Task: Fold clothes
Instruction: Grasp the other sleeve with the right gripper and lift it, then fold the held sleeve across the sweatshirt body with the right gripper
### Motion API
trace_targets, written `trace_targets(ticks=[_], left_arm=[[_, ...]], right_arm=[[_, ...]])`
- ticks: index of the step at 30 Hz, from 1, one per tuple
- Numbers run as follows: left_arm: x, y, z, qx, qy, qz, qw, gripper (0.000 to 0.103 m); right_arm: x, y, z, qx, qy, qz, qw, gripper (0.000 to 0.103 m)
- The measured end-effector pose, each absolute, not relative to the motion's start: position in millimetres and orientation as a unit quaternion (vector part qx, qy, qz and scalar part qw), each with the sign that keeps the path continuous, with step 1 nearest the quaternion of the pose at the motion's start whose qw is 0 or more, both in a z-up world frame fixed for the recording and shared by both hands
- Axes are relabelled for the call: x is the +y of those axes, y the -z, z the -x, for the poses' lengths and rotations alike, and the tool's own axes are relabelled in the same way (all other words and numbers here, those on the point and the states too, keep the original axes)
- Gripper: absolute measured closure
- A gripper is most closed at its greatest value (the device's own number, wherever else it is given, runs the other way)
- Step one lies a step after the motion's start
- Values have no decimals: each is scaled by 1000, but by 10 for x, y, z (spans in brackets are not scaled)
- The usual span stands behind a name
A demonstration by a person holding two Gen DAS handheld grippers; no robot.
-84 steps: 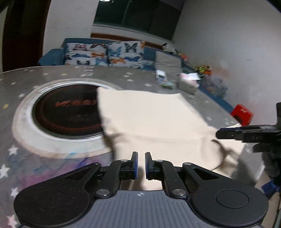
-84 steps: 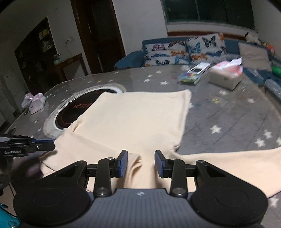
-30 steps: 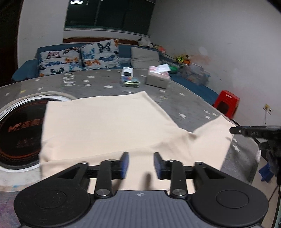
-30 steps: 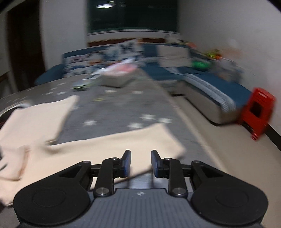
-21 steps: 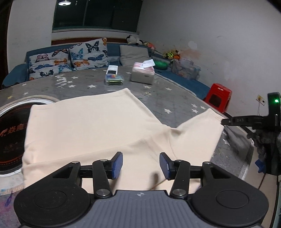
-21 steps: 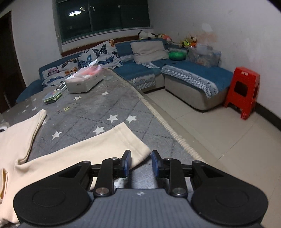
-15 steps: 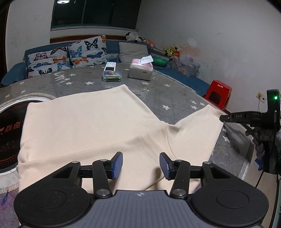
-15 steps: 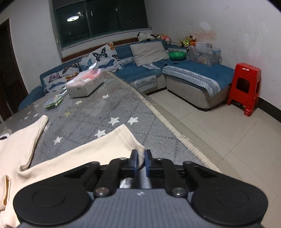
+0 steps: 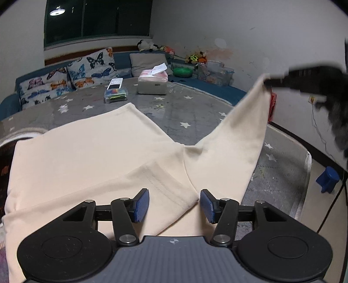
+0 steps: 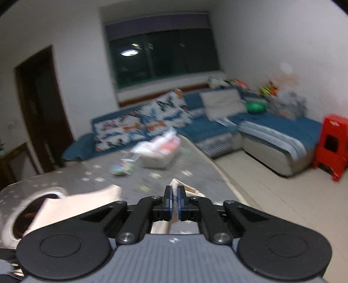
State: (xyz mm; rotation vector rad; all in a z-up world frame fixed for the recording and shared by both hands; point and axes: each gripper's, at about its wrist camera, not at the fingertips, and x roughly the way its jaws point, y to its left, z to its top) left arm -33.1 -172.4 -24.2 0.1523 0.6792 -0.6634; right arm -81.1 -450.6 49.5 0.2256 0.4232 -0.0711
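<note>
Your right gripper [image 10: 174, 201] is pinching the cream garment's [image 9: 91, 156] sleeve end [image 10: 176, 182], lifted off the table [image 9: 195, 113]. Your left gripper [image 9: 174, 205] is opening, pads clear of the folded cuff [image 9: 174, 196] between them.

Home living room, night. Blue corner sofa [image 10: 271, 128] along two walls, butterfly-print cushions [image 9: 91, 65] and a plain grey cushion [image 9: 148, 63] on it. Soft toys [image 9: 152, 46] on the sofa back. Dark window [image 9: 95, 19] reflecting a ceiling lamp. Dark wooden door [image 10: 43, 108]. Red plastic stool [image 10: 332, 145] on tiled floor. Star-patterned desk [image 9: 195, 113] carries a tissue box [image 9: 153, 81]. White walls, scuffed.
</note>
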Motion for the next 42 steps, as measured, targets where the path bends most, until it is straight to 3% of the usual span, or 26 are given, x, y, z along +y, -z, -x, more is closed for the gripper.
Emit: trace_targets(ticks=[12,25,34,42], left_arm=[[-657,-112,421,283,231,2,931,47],[353,-20,608,286,119,54,949,46],[229,-24,636,282,143,44,948,48],[-110,25,518,290,178,26,940,53]], right_arm=[[-3310,-1143,625,183,-147,-27,972,99],[-1772,-585,357,271,-323,61,905,98],[-2113,-537,385,292,-295,63,908,93],[-2815,-109,454,368,-207,67,904,93]])
